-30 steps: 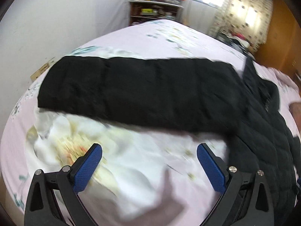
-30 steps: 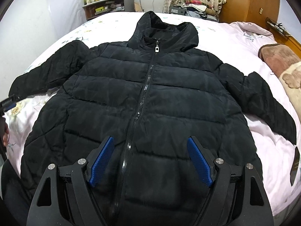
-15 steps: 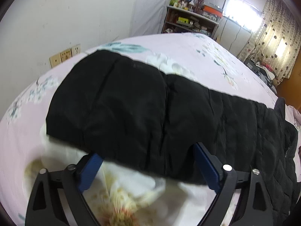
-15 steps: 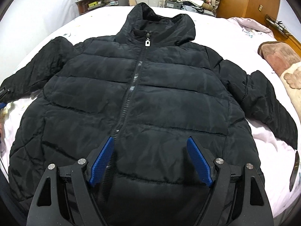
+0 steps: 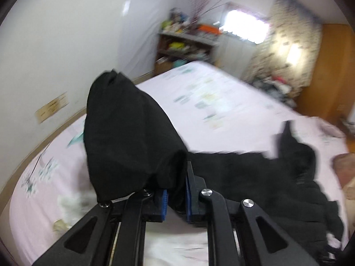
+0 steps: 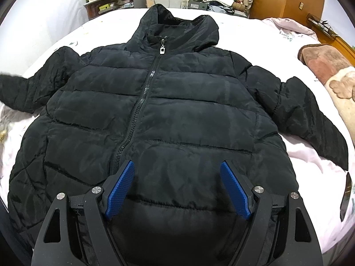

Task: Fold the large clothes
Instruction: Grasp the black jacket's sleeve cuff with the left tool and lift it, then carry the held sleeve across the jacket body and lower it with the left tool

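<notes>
Jacket (image 6: 168,115) flat on bed (image 6: 310,164); sleeve (image 5: 124,133) clamped by just-closed left gripper (image 5: 176,196); right gripper (image 6: 177,190) apart; pillow (image 6: 328,75) at 2 o'clock; no readable writing.

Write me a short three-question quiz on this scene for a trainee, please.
1. True or false: the right gripper is shut on the jacket.
2. What does the left gripper hold: A the hood, B the sleeve, C the pillow?
3. Fill in: the zipper is ____ up.

Key: 1 false, its jaws are open above the jacket; 2 B, its jaws have just closed on the sleeve; 3 closed.
</notes>
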### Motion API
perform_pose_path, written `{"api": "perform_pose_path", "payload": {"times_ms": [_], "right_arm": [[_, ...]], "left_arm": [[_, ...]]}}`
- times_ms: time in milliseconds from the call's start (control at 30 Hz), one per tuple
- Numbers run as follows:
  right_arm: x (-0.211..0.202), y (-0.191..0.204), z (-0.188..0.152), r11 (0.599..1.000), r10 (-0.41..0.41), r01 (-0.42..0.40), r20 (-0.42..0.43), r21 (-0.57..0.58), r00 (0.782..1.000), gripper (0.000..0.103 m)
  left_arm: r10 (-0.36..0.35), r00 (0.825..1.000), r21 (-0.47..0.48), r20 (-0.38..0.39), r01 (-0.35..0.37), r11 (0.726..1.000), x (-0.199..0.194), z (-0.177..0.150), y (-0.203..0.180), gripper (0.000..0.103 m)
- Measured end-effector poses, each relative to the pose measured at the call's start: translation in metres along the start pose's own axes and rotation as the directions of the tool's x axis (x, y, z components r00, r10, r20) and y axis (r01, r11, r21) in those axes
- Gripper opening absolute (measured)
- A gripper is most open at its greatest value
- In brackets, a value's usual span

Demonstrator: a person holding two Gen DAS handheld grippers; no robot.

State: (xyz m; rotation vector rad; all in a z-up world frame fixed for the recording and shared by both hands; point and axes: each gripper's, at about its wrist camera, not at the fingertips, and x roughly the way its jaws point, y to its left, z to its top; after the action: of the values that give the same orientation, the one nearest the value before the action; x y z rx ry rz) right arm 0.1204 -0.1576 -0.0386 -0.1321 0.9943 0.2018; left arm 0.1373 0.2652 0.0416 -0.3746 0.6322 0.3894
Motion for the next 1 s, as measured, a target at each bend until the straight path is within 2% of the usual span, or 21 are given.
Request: {"api": "perform_pose_path", "payload": {"times_ms": [67, 200, 333, 433, 567, 700, 833, 933, 1000], "right_arm": [[-0.005, -0.004, -0.002, 1.000, 0.005, -0.005, 0.007, 0.007, 1.000, 0.080], [-0.019, -0.016, -0.007, 1.000, 0.004, -0.004, 0.030, 0.027, 1.000, 0.080], [-0.033, -0.032, -0.013, 0.998, -0.021, 0.018, 0.050, 0.056, 0.999, 0.080], [-0.042, -0.045, -0.017, 0.996, -0.030, 0.025, 0.064, 0.085, 0.997, 0.080], [-0.046, -0.063, -0.021, 0.992, -0.036, 0.027, 0.069, 0.126, 0.997, 0.080], [-0.040, -0.080, -0.027, 0.986, -0.043, 0.034, 0.051, 0.166, 0.998, 0.080], [-0.032, -0.093, -0.033, 0.982, -0.051, 0.045, 0.029, 0.182, 0.998, 0.080], [-0.026, -0.099, -0.037, 0.980, -0.053, 0.049, 0.014, 0.194, 0.999, 0.079], [-0.023, -0.102, -0.038, 0.979, -0.054, 0.051, 0.009, 0.198, 0.998, 0.080]], "left_arm": [[-0.079, 0.997, 0.028, 0.026, 0.078, 0.997, -0.020, 0.012, -0.026, 0.012], [-0.214, 0.976, 0.115, 0.031, 0.209, 0.971, -0.044, 0.027, -0.087, 0.012], [-0.324, 0.946, 0.182, -0.016, 0.321, 0.929, -0.046, 0.025, -0.152, 0.012], [-0.395, 0.916, 0.212, -0.073, 0.401, 0.891, -0.037, 0.016, -0.202, 0.012], [-0.443, 0.878, 0.249, -0.178, 0.476, 0.843, -0.010, -0.016, -0.267, 0.012], [-0.453, 0.847, 0.257, -0.280, 0.520, 0.814, 0.022, -0.056, -0.312, 0.012], [-0.457, 0.806, 0.246, -0.377, 0.563, 0.789, 0.058, -0.096, -0.343, 0.013], [-0.469, 0.768, 0.228, -0.437, 0.599, 0.768, 0.071, -0.122, -0.359, 0.013], [-0.471, 0.749, 0.206, -0.465, 0.610, 0.765, 0.076, -0.136, -0.364, 0.017]]}}
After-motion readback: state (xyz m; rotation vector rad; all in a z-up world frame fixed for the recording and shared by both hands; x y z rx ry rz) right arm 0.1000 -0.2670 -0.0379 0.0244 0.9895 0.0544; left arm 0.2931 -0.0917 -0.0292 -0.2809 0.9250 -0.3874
